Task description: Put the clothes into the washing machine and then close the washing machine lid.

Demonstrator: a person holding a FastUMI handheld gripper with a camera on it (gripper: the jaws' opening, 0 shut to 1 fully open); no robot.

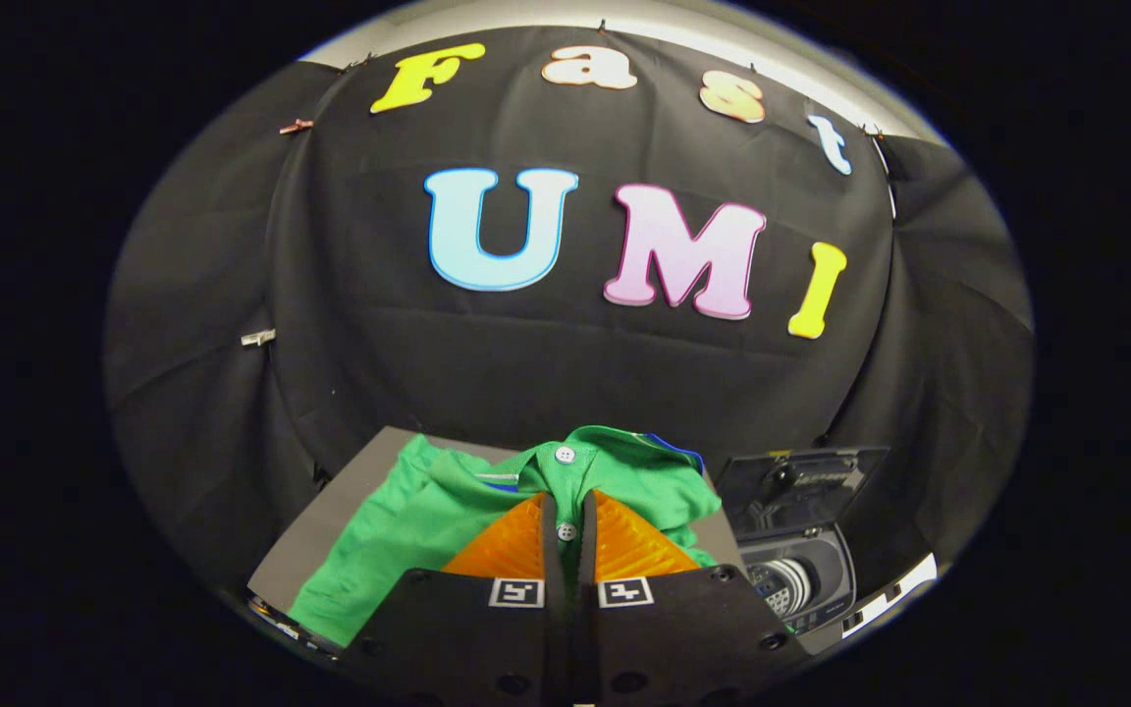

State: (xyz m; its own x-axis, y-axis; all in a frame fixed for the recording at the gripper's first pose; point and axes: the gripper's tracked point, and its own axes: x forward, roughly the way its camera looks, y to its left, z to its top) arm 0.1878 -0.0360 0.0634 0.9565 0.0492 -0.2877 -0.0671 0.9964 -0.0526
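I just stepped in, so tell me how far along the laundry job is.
Done: the claw is shut on the green button-up polo shirt, pinching its placket. In hand: the shirt is not yet in the small dark top-loading washing machine. Left: drop it in, then close the raised lid.

Soft matt cloth shirt (408, 530), glossy plastic washing machine (801, 560)
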